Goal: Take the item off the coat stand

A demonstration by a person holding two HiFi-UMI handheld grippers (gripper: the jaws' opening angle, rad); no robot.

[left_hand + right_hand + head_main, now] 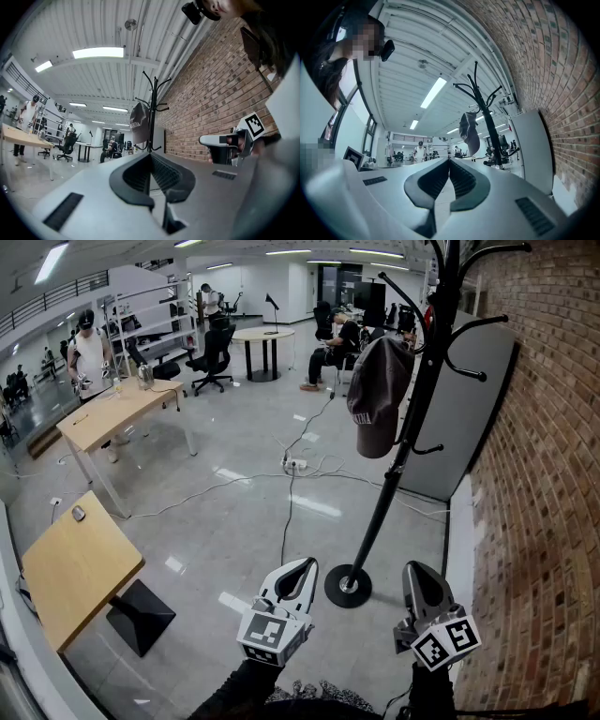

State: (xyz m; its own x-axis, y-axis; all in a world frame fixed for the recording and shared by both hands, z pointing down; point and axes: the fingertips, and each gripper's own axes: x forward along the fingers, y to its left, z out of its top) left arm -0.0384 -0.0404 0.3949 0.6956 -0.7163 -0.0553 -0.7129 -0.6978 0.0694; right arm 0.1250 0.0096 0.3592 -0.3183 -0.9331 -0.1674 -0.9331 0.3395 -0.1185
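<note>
Right now your left gripper (302, 568) and right gripper (420, 570) both hold their fingers together, empty, low by the black metal coat stand (392, 479). A dark grey fabric cap (380, 395) hangs high on it: probably light and floppy, so pinch its lower edge.

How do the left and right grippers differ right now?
Side: left gripper is left of the coat stand base; right gripper is right of it, nearer the brick wall.
Lean: left gripper tips rightward; right gripper tips slightly leftward.
Shared: both shut on nothing, held low, well short of the cap.
</note>
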